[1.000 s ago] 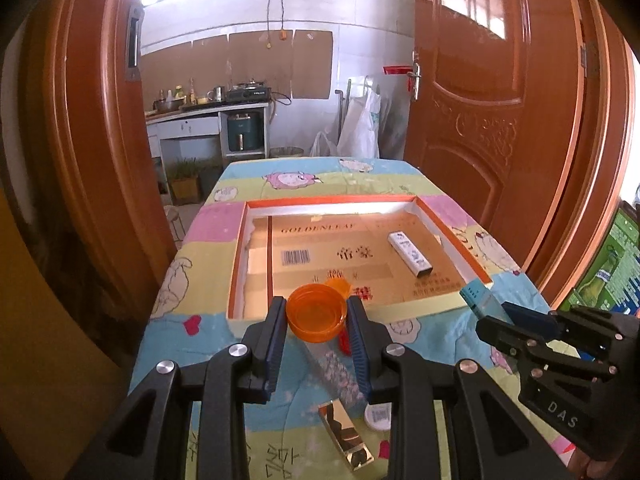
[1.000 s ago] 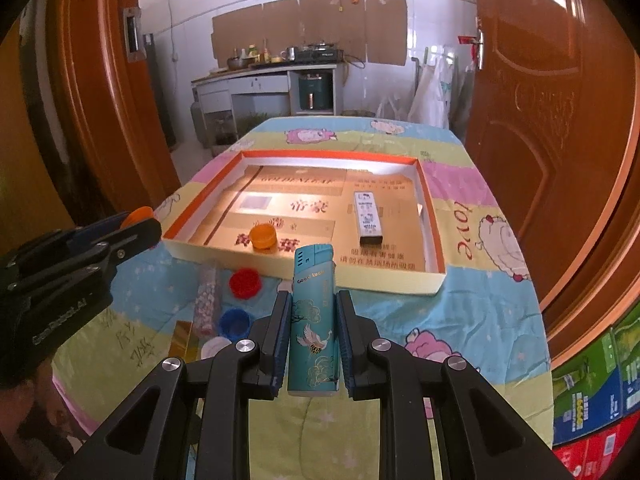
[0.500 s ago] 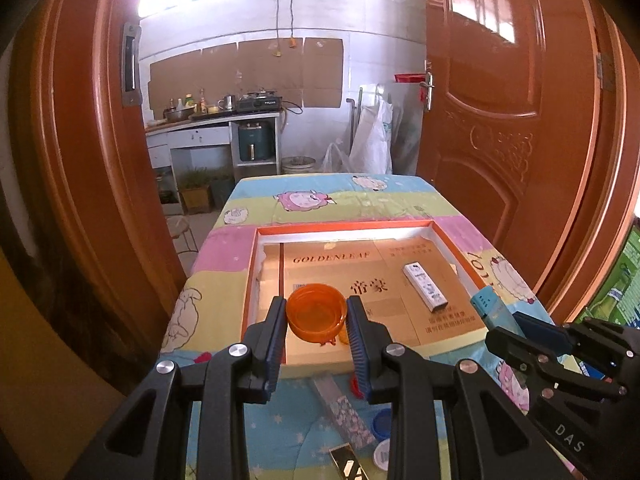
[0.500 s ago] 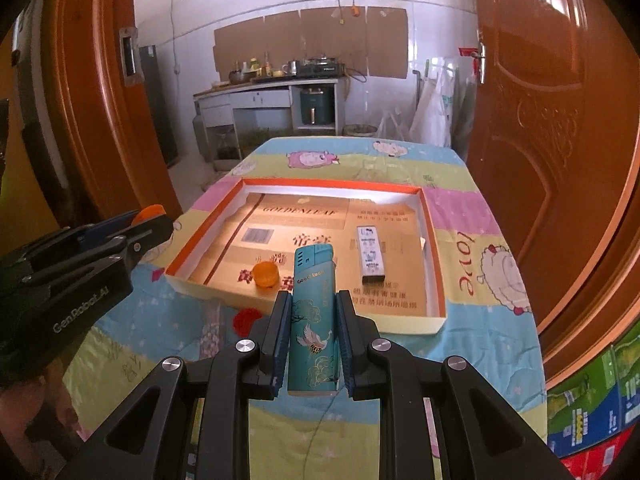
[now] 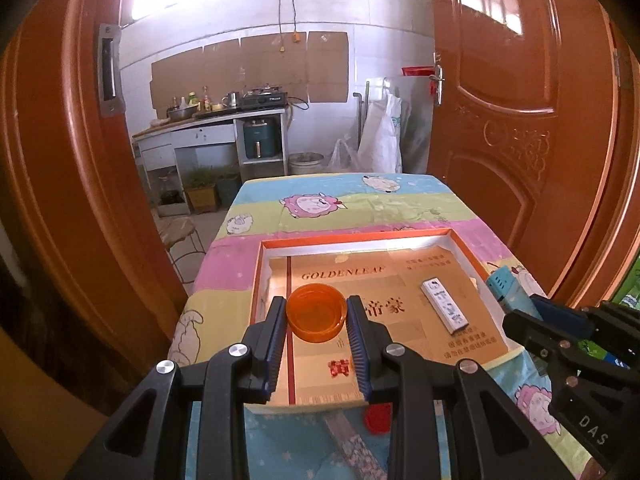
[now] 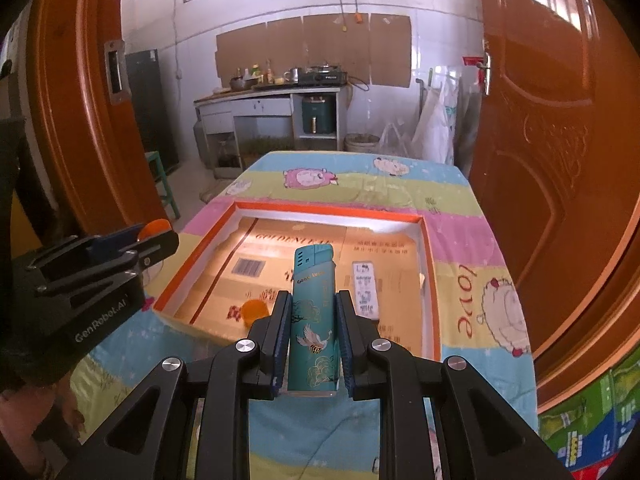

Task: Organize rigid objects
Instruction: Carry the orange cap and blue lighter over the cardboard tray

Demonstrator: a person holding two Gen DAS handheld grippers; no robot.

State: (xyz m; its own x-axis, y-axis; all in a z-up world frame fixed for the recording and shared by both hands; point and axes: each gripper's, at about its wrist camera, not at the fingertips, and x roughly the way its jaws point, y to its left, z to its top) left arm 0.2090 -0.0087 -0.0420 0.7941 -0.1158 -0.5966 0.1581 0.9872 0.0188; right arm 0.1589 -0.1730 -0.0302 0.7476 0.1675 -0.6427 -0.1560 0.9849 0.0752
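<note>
Left tongs [image 5: 316,320] clamp orange cap [image 5: 316,312]; right tongs [image 6: 312,320] clamp lighter [image 6: 313,320].

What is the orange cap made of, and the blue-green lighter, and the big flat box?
The orange cap looks like see-through plastic: light glows through its wall. The lighter seems to be glossy plastic or coated metal with printed gold clouds and a crane; I can't tell which. The box looks like cardboard: matte brown printed floor and thin orange-edged white walls.
</note>
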